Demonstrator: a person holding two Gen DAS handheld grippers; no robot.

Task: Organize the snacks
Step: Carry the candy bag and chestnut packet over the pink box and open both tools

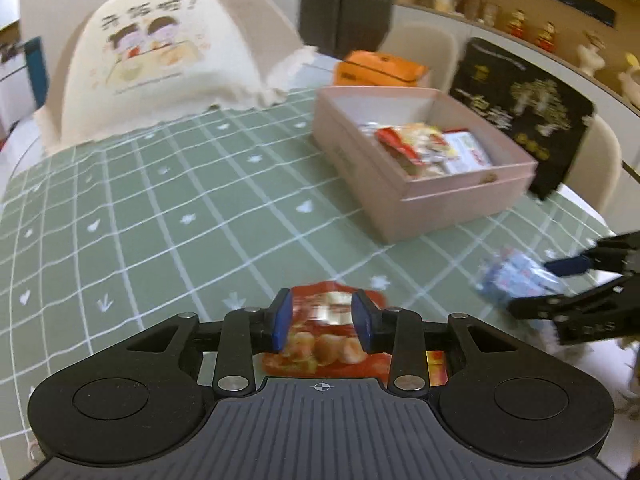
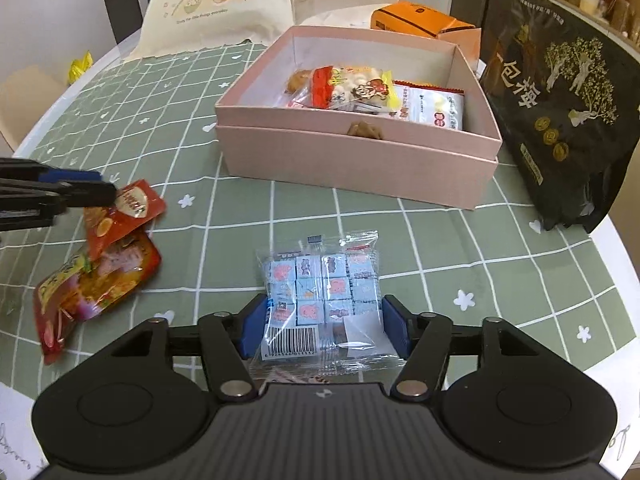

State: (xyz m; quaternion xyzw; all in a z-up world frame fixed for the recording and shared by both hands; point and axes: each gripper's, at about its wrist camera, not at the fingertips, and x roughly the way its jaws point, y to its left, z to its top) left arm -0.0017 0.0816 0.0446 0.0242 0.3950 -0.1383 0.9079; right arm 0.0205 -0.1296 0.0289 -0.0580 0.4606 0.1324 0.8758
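My left gripper (image 1: pixel 322 326) is shut on a red snack packet (image 1: pixel 324 336) and holds it just above the green checked tablecloth (image 1: pixel 160 220); the same packet shows in the right wrist view (image 2: pixel 124 212), with a second red packet (image 2: pixel 96 284) lying under it. My right gripper (image 2: pixel 324 326) has its blue pads against the sides of a clear pack of blue cube candies (image 2: pixel 322 292), also seen in the left wrist view (image 1: pixel 516 280). The pink box (image 2: pixel 360 160) ahead holds several snack packets (image 2: pixel 352 88).
A black standing bag (image 2: pixel 560 108) is right of the pink box (image 1: pixel 424 200). An orange box (image 2: pixel 424 20) stands behind it. A cream cartoon-printed cover (image 1: pixel 160 60) drapes a chair at the far table edge. The table's round edge (image 2: pixel 624 264) is close on the right.
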